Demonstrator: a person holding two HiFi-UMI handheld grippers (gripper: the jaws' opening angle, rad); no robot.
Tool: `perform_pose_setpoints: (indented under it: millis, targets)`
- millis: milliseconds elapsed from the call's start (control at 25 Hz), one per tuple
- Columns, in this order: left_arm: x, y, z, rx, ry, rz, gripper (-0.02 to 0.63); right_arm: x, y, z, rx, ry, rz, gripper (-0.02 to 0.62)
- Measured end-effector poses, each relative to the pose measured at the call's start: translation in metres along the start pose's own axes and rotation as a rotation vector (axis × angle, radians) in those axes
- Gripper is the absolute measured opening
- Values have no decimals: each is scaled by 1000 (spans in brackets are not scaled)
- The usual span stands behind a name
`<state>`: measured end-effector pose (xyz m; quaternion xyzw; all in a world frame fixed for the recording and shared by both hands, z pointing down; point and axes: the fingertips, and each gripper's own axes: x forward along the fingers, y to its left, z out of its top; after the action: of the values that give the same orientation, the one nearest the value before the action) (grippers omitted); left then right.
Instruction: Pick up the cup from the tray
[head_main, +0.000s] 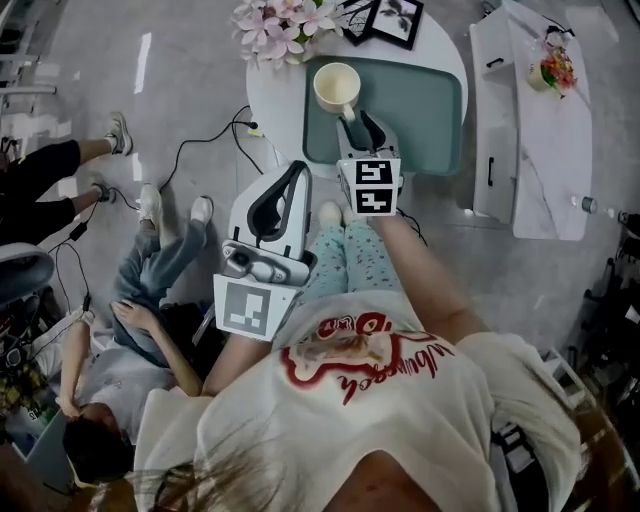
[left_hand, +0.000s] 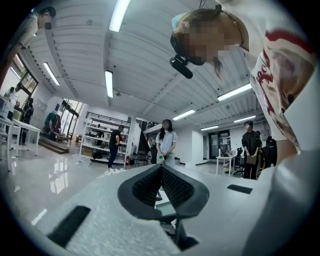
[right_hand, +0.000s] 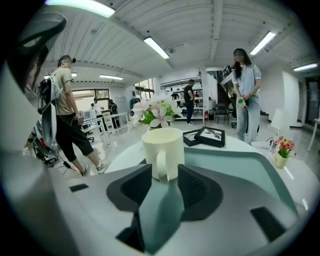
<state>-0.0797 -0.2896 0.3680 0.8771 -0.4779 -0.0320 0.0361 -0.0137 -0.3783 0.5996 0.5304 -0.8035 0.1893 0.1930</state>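
- Cup (head_main: 337, 88): it stands upright in the tray (head_main: 420, 110), in the far left corner as the person looks at it. The tray lies on a round white tabletop (head_main: 275, 100), with flowers (head_main: 280, 25) just beyond that same corner.
- Handling: it looks like glazed pottery, so I judge it stiff, fairly heavy for its size, smooth enough to slip, and likely to chip or break if dropped or knocked on the tray's rim.
- Hold: the handle (right_hand: 161, 167) is the natural place. A pinch across its loop, or across the wall beside it, should hold, provided the grip is firm and the lift is straight up.
- Direction: the long axis runs straight up from the tray, mouth uppermost. The handle points back across the tray toward the person, squarely at the right claw (right_hand: 164, 172).
- Right claw: it is spread, low over the tray, with the handle lined up in the gap at its tips. I cannot tell whether the handle is already inside the gap or just ahead of it.
- Left claw (left_hand: 161, 170): it is pressed together with nothing in it, held well back from the tray and aimed out into the room.
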Motion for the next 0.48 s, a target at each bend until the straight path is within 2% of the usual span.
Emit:
perform_pose_setpoints:
  millis: [200,240,280,480]
  targets:
    - [-5,11,-7,-3,20,28,12,18,-4,4,-34,-7,-38,128]
    - [-6,12,-8,-4,21,31,12,20,-4,6,-47,-15,-39,70]
    - [-7,12,-9,-4,24,33,12,20,-4,9,-55,-26,-42,63]
    - [-8,12,-11,-1,33,28,12,8,-9,36,-14,-103,-65,58]
